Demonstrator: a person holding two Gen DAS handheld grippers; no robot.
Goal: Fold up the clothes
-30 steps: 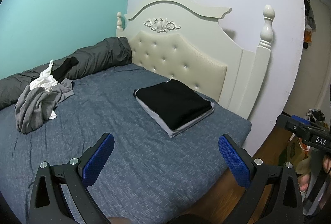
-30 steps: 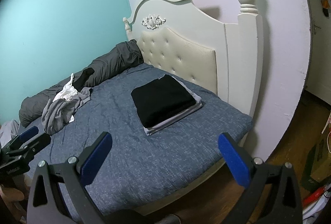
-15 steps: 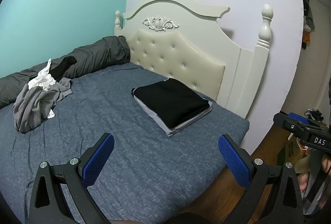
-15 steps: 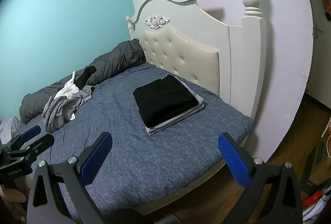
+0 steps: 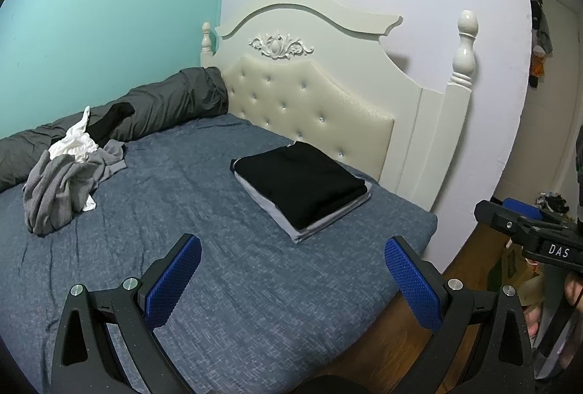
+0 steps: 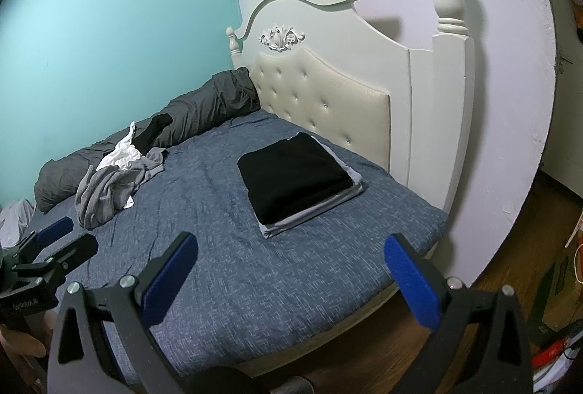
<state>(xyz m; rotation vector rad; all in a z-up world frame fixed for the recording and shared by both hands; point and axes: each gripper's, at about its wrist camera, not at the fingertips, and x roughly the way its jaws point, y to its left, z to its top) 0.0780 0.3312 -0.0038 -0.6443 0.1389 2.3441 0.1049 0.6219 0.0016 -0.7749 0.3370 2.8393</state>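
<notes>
Both sets of black tongs with blue textured pads are spread wide and gripping nothing: the left tongs (image 5: 291,270) and the right tongs (image 6: 291,270) hang above the near edge of the bed with the blue-grey heathered cover (image 5: 189,212). The neat stack of folded clothes, black on top of light grey (image 5: 302,186), sits at about 1 o'clock near the cream tufted headboard (image 5: 309,102). The crumpled pile of grey and white clothes (image 5: 65,175) lies well apart at 10 o'clock, just beside the dark grey rolled duvet (image 5: 164,106) along the teal wall.
</notes>
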